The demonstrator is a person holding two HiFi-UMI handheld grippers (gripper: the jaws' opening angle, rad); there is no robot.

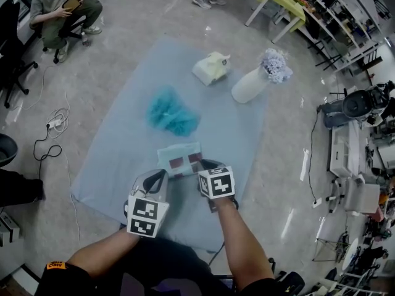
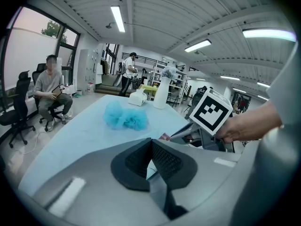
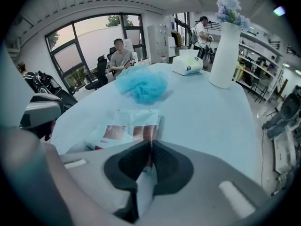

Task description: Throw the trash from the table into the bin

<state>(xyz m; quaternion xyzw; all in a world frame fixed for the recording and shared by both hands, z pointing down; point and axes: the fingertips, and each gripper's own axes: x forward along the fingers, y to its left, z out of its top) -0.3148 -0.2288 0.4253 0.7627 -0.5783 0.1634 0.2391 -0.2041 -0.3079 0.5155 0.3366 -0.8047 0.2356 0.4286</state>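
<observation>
The flat pale-blue plastic packet with dark red panels (image 1: 180, 158) lay on the table (image 1: 111, 165), which was draped in light blue. In the head view it was just below the frame's centre, its long side running left to right. The right gripper (image 1: 207, 167) stood at the packet's lower right corner, its fingers (image 3: 132, 161) pinched together on the near edge. The left gripper (image 1: 158, 177) sat just beside the lower left corner, its fingers (image 2: 136, 163) closed on nothing. The right hand looked the one placed to lift it. No bin showed in any view.
</observation>
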